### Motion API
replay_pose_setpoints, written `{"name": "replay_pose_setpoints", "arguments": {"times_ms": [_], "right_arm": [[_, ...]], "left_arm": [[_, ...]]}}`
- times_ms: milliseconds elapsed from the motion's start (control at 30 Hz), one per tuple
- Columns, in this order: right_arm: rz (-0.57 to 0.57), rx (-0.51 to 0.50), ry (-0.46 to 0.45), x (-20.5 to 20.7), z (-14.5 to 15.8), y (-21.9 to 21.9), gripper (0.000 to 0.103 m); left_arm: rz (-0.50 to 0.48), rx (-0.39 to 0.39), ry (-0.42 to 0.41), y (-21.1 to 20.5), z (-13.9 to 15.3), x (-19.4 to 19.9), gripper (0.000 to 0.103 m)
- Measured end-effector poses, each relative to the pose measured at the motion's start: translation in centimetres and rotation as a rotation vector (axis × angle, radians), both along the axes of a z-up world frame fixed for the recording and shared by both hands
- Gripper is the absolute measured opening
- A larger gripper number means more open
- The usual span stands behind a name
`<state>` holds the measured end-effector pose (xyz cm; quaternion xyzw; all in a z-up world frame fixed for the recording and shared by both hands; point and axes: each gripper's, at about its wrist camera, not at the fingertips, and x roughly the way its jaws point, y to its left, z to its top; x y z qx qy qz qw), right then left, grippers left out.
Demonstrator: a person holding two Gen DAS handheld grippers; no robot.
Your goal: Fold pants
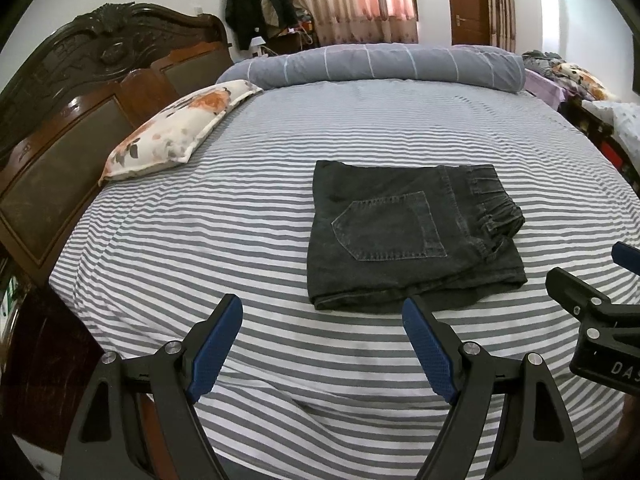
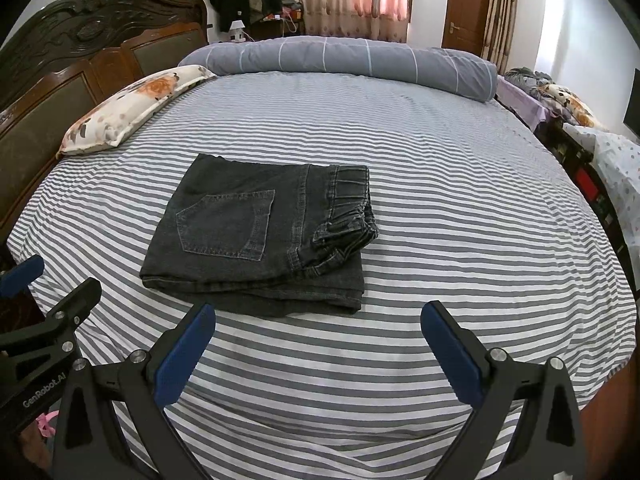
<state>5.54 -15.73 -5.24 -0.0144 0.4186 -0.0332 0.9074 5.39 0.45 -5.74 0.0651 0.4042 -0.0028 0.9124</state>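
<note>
Striped bed (image 1: 280,140): your folded pants (image 1: 404,232) sit mid-mattress, well apart from every edge; left gripper (image 1: 322,344) and right gripper (image 2: 318,344) both spread wide, holding nothing, hovering above the near edge

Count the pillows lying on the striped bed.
2: a floral pillow along the headboard side, and a long grey bolster across the far edge. More could lie outside the frame.

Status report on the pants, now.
Left tongs open, empty, off the bed. Right tongs open, empty. Pants folded in a flat stack on the striped sheet, untouched. Nothing in the way.
</note>
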Motion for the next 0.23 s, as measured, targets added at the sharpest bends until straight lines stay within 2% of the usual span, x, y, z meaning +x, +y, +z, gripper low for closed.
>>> {"name": "replay_pose_setpoints", "arguments": {"times_ms": [233], "right_arm": [[-0.007, 0.01, 0.004, -0.27, -0.21, 0.18, 0.101]], "left_arm": [[-0.013, -0.009, 0.01, -0.01, -0.13, -0.03, 0.082]]}}
